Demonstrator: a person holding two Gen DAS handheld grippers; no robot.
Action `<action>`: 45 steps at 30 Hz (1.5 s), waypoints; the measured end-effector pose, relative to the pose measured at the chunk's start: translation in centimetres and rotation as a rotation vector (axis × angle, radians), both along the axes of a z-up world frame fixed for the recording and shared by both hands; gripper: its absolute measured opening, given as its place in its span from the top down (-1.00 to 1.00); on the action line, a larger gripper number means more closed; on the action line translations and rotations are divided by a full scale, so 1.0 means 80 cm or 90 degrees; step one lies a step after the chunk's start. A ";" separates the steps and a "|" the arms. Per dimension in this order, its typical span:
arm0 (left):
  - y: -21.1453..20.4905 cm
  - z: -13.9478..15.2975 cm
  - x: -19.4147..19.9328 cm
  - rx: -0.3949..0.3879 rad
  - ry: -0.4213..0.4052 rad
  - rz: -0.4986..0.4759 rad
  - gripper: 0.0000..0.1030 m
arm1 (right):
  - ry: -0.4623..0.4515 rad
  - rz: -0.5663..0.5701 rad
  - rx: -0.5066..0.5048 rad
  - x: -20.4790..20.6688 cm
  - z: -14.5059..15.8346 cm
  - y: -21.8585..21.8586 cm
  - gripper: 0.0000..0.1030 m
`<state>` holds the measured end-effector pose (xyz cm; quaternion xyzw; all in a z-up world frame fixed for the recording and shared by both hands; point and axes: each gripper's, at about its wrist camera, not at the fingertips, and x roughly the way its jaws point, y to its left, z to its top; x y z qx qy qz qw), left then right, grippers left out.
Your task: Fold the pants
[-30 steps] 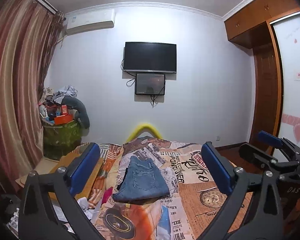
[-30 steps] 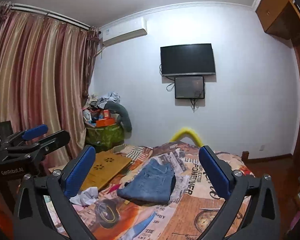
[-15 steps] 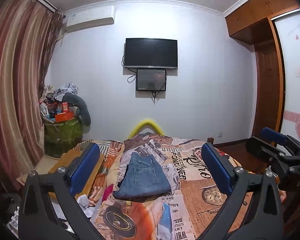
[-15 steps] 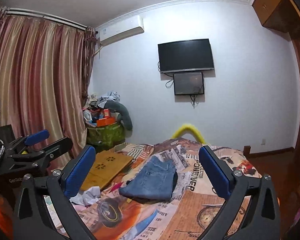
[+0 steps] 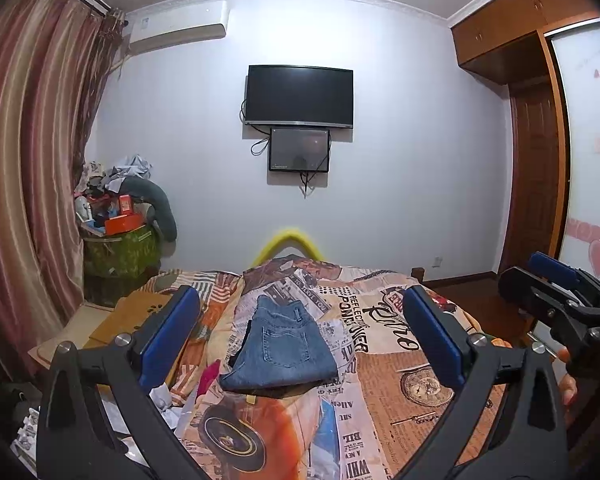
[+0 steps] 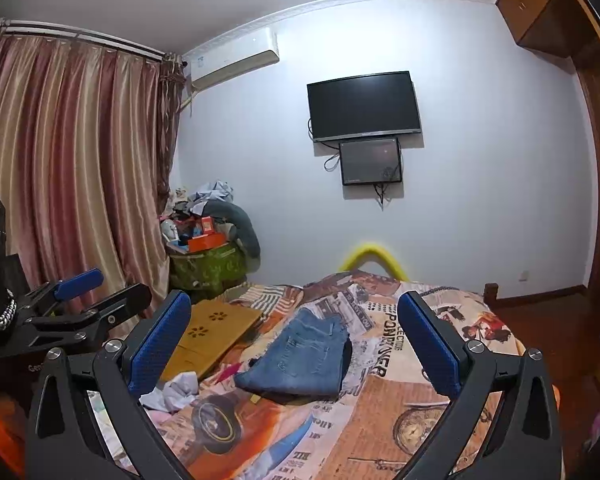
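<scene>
Both grippers have drawn back and risen from the bed [image 5: 400, 380]; the folded jeans [image 5: 280, 352] lie at its centre, twelve o'clock of each. Left gripper [image 5: 300, 344] and right gripper [image 6: 296, 350] gape wide, empty. The fold looks finished; withdraw without brushing it.

We see blue denim pants [image 5: 278, 350] on an orange newsprint-patterned bedspread [image 5: 384, 360] — beside them our black grippers' blue pads [image 6: 156, 344], striped pink-gold curtains [image 6: 68, 168] and a yellow hoop [image 5: 286, 240].
</scene>
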<state>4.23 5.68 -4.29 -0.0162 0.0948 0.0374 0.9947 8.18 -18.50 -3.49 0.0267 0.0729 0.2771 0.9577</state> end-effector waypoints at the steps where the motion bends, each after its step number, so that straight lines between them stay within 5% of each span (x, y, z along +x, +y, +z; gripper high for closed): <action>1: 0.000 0.000 0.000 -0.001 0.000 0.000 -0.99 | 0.000 0.000 0.000 0.000 0.000 0.000 -1.00; 45: -0.003 0.000 -0.002 0.000 0.002 -0.035 -0.99 | -0.001 0.001 0.002 0.001 0.001 -0.003 -1.00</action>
